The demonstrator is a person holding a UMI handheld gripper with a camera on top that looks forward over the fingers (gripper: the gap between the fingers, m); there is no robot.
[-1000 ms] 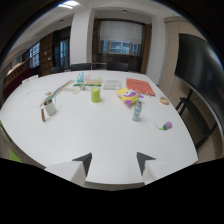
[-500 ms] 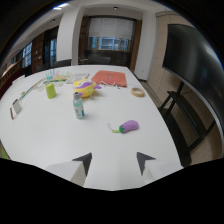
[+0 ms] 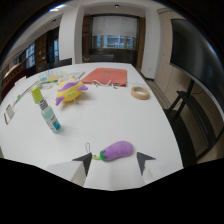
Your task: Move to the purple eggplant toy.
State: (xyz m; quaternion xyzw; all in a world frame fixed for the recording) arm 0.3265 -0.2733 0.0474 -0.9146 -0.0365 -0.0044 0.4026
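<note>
— Gripper view: where is the purple eggplant toy (image 3: 118, 149)?
— Lying flat on the white table (image 3: 125, 112), just ahead of the gripper (image 3: 114, 161) and between its two spread fingertips, untouched; nothing held.
— Why that placement?
— Likely lined up for a straight approach.
— Room to move?
— Bare tabletop around; small bottle (image 3: 50, 118) well apart, tape roll (image 3: 140, 92) and plush toy (image 3: 69, 91) far beyond; table edge and chair (image 3: 192, 117) off to one side.

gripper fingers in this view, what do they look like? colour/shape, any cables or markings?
Only the two fingertips show: dark, nearly black, pointed wedge shapes, matching left and right. Pale, off-white surfaces sit below them, likely the gripper body. No cables, markings, hand or sleeve visible.
</note>
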